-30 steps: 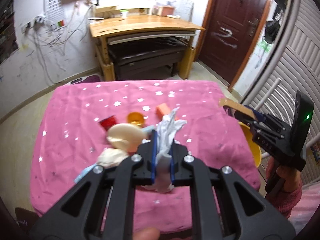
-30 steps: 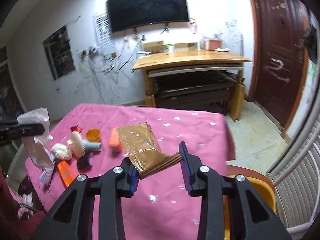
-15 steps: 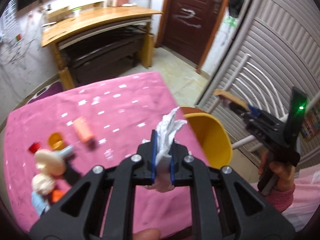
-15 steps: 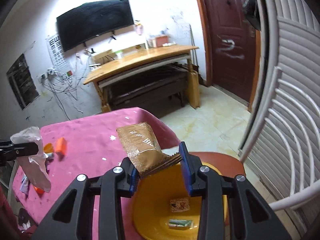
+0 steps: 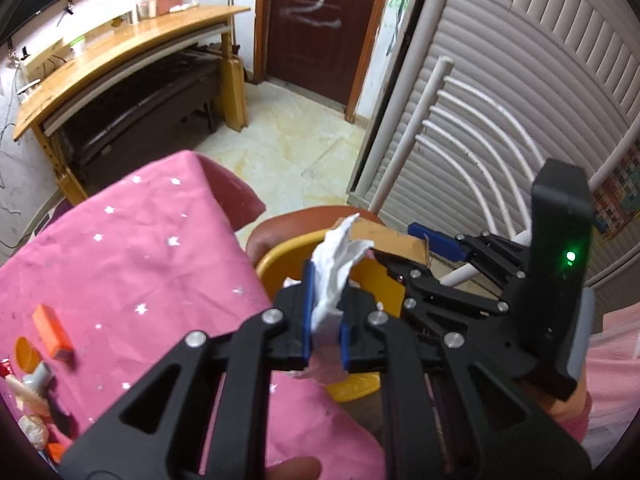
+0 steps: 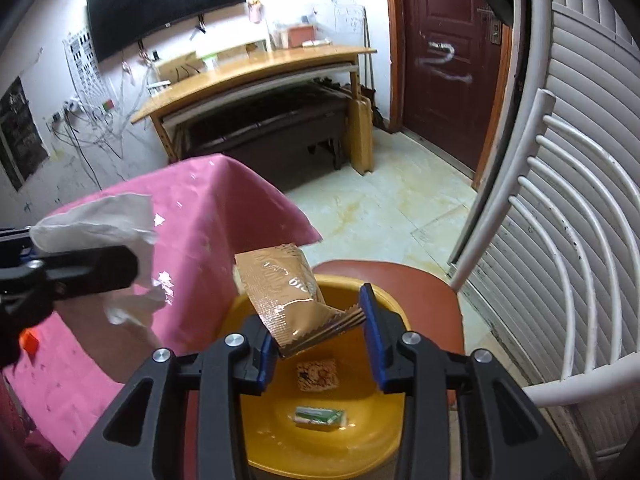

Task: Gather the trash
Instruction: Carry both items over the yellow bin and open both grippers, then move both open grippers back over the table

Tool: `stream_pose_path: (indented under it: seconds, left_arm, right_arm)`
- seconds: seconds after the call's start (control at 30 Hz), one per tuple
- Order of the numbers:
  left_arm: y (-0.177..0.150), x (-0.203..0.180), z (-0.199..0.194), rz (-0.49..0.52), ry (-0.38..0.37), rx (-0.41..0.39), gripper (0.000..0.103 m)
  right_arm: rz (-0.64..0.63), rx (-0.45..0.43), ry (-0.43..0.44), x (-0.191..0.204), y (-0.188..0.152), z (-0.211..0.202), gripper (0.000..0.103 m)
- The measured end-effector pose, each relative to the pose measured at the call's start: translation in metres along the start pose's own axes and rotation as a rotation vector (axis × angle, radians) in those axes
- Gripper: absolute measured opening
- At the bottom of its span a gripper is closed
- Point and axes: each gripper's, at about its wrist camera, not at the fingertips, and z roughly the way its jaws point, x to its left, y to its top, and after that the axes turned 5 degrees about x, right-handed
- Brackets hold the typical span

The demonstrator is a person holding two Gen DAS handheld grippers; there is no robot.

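Note:
A yellow bowl (image 6: 320,456) sits on a red chair seat (image 6: 420,292) beside the table. In it lie a small brown patterned packet (image 6: 317,374) and a green-and-white wrapper (image 6: 320,416). My right gripper (image 6: 316,320) hangs over the bowl with a brown foil wrapper (image 6: 280,280) spanning its pads; its jaws are opening, and the wrapper still touches both pads. My left gripper (image 5: 328,292) is shut on a crumpled white tissue (image 5: 336,256) above the bowl's near rim (image 5: 280,256). In the left wrist view the right gripper (image 5: 400,244) is just to the right.
The table under a pink star cloth (image 5: 120,260) lies to the left, with an orange block (image 5: 52,332) and small toys at its far left edge. White chair-back rails (image 6: 560,200) and a louvred panel stand to the right. A wooden desk (image 6: 260,68) and a brown door are behind.
Both grippers swung from over the table rightward and down to the yellow bowl, still carrying the tissue and the brown wrapper. The right jaws stand slightly wider.

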Motion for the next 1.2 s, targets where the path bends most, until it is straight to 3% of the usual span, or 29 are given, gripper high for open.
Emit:
stream_pose_path:
  seconds: [0.1,0.27,0.8,1.07,1.2]
  left_arm:
    - [0.006,0.000,0.017,-0.022,0.004,0.021,0.009]
    - [0.010,0.007,0.026,-0.077,-0.014,0.032,0.039]
    - [0.002,0.028,-0.004,-0.124,-0.005,-0.010,0.047]
    - [-0.021,0.058,-0.045,-0.169,0.056,-0.079,0.065]
    - [-0.042,0.080,-0.068,-0.192,0.108,-0.110,0.074]
  right_arm:
    - [0.011,0.023,-0.014,-0.006,-0.002,0.007,0.036]
    - [-0.003,0.036,-0.003,-0.005,-0.004,0.009,0.044]
    - [-0.054,0.007,0.013,0.014,0.002,0.003,0.062]
    - [-0.091,-0.084,0.070,0.037,0.010,-0.018,0.071]
    - [-0.102,-0.147,0.169,0.054,0.016,-0.033,0.076]
